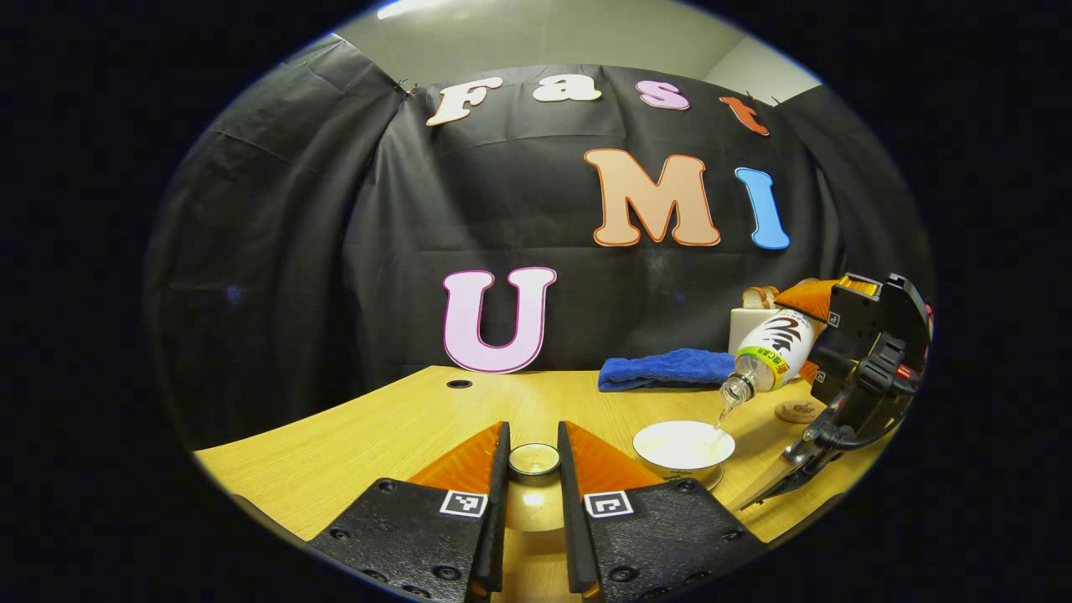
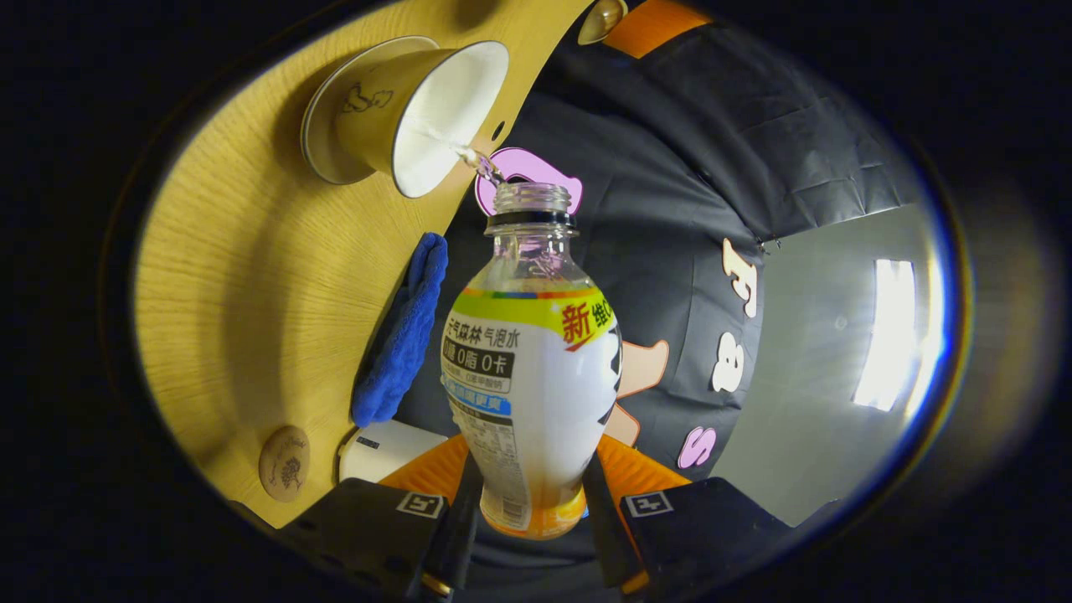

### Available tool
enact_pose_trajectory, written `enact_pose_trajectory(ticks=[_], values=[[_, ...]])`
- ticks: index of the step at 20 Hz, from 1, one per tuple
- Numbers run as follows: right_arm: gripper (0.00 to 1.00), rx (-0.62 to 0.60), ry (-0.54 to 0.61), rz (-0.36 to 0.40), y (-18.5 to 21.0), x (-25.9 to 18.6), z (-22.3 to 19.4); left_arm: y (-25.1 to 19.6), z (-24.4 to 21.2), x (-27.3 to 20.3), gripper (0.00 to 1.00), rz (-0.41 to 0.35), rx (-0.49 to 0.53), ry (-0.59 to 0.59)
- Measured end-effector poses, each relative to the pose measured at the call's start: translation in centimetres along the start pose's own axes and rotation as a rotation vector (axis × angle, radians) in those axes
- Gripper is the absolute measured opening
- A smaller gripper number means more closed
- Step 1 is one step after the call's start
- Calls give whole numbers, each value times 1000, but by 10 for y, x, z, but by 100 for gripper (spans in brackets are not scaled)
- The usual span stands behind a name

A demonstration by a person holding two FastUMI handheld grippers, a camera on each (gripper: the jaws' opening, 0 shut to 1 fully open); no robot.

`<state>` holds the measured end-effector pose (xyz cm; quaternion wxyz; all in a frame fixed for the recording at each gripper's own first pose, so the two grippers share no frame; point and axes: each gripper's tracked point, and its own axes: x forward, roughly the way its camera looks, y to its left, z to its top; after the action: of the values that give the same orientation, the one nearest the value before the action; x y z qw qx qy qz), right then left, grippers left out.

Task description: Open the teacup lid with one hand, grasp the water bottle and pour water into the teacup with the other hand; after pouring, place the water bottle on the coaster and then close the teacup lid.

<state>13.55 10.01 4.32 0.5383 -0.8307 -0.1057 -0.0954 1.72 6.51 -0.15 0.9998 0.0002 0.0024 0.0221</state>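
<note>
Water bottle [image 2: 532, 368] is clamped by right gripper [image 2: 528, 502], tipped over teacup [image 1: 683, 444].
Lid [image 1: 533, 459] is pinched by left gripper [image 1: 533, 469] above wooden table [image 1: 377, 435].

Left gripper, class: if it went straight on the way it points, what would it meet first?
The left gripper already grips the lid; beyond it bare table, then probably the black cloth wall. Depth is uncertain.
</note>
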Motion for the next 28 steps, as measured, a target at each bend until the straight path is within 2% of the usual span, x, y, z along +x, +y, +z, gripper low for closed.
enact_pose_trajectory(ticks=[9,13,15,17,18,19,20,23,25,28], values=[[63,-60,-40,-59,-10,-8,13,0,0,0,27,0,0,0],[63,-42,-39,-28,-4,-8,13,0,0,0,27,0,0,0],[65,64,-8,59,11,-7,7,0,0,0,27,1,0,0],[61,194,28,150,29,-8,4,0,0,0,28,0,2,-1],[64,251,42,189,35,-10,3,1,0,-1,27,0,2,-1],[64,338,61,245,46,-14,4,0,0,-1,27,0,3,-2],[65,479,94,328,61,-18,4,0,0,-1,27,1,3,-2],[66,751,139,460,72,-33,12,0,0,-1,27,1,5,-3],[61,914,154,498,68,-35,14,0,0,-1,27,1,5,-3],[64,1106,170,525,61,-36,6,0,0,0,27,1,5,-3]])
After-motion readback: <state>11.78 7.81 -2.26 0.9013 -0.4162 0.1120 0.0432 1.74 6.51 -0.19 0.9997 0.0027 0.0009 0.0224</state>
